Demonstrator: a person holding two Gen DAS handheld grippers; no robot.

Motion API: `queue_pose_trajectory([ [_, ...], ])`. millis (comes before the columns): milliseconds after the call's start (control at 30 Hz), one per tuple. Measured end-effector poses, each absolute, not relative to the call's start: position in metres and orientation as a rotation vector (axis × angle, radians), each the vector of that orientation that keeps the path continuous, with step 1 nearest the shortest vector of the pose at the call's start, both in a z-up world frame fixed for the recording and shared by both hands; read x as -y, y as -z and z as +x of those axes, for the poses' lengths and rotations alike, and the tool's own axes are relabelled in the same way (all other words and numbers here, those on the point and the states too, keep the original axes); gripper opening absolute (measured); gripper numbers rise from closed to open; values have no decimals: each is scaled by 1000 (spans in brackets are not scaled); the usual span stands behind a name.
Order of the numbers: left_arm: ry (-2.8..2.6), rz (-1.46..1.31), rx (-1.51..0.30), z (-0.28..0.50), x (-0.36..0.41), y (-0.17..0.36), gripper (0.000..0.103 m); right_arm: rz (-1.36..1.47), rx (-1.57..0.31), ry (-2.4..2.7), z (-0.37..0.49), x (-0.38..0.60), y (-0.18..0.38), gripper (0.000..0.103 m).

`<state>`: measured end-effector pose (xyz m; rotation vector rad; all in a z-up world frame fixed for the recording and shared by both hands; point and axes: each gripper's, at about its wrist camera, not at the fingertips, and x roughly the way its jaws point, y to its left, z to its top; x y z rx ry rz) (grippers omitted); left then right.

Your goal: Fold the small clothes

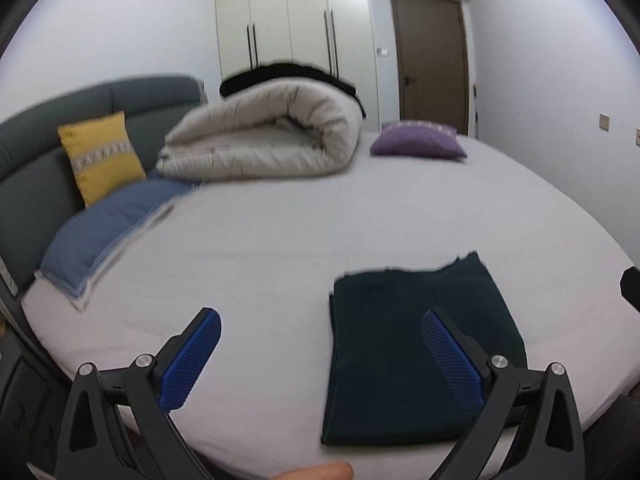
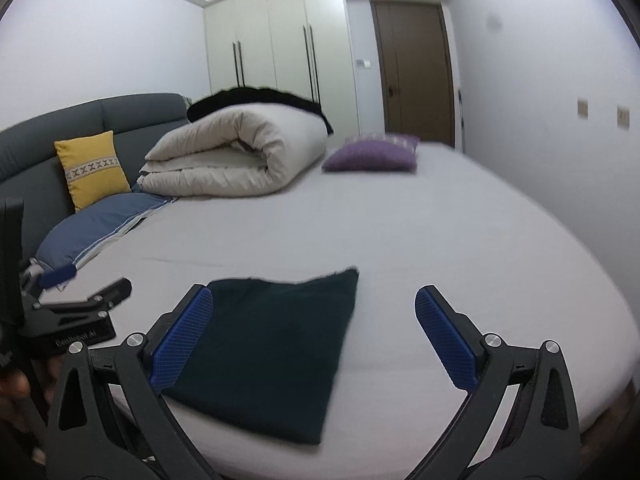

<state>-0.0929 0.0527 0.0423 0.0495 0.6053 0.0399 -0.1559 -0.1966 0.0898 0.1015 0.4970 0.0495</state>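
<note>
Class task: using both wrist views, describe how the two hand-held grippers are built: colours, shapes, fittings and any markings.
Each hand-held gripper, left and right, has black angular finger arms with triangular cut-outs and round silver bolts. The fingers carry blue pads with a fine cross-hatched texture. The right view shows white lettering, too blurred to read, on the left gripper's black body. No cables visible.

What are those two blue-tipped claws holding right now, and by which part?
Nothing. The left gripper and the right gripper are both wide open, empty, above the folded dark green cloth lying on the white bed sheet.
</note>
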Motion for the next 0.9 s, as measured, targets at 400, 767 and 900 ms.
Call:
queue_pose_trajectory([
  [400,-28,-24,-768,-80,-57,2,103,82,-635,33,-123,191,-53,103],
  [767,-33,-24,-795,-79,-60,14,103,56,-741,61,-104,186,-23,103],
  [900,-37,-22,-801,-78,-61,16,103,60,-757,62,-100,186,-18,103],
])
